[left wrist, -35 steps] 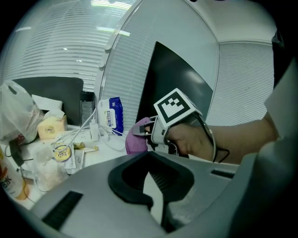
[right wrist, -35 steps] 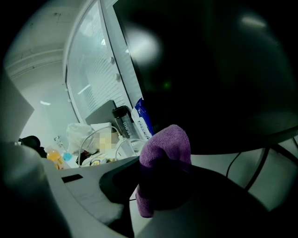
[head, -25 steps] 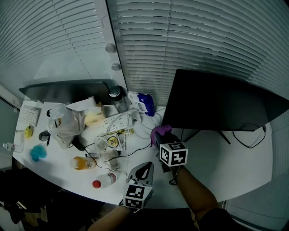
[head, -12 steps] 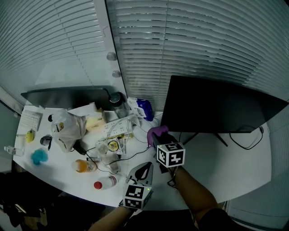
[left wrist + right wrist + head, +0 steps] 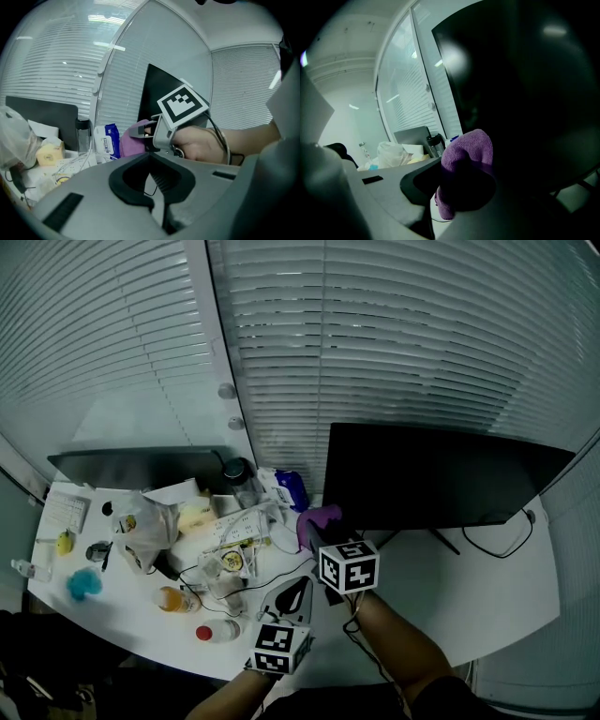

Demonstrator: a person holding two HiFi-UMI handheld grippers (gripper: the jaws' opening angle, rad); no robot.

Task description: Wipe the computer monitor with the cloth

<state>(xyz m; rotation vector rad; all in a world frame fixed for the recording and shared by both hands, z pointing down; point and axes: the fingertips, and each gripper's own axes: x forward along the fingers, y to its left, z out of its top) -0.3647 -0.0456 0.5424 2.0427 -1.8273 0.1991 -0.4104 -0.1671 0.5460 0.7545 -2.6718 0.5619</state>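
The black monitor (image 5: 441,474) stands on the white desk (image 5: 469,587) in front of the blinds, with its screen dark. My right gripper (image 5: 314,527) is shut on a bunched purple cloth (image 5: 317,518), which sits at the monitor's lower left corner. In the right gripper view the cloth (image 5: 467,152) bulges out of the jaws right by the dark screen (image 5: 525,89). My left gripper (image 5: 297,587) hangs low over the desk's front edge, shut and holding nothing. From the left gripper view (image 5: 155,177) I see the right gripper (image 5: 146,131) and the cloth (image 5: 130,143).
The desk's left half is cluttered: a dark laptop (image 5: 141,465), a plastic bag (image 5: 142,518), a wipes pack (image 5: 290,488), a dark flask (image 5: 244,478), an orange bottle (image 5: 171,600), a red-capped bottle (image 5: 217,631) and loose cables. A cable (image 5: 489,526) loops behind the monitor's stand.
My right gripper has carried the cloth up from the desk to the monitor's lower left corner. The left gripper has stayed low at the front edge. The head view has tilted up.
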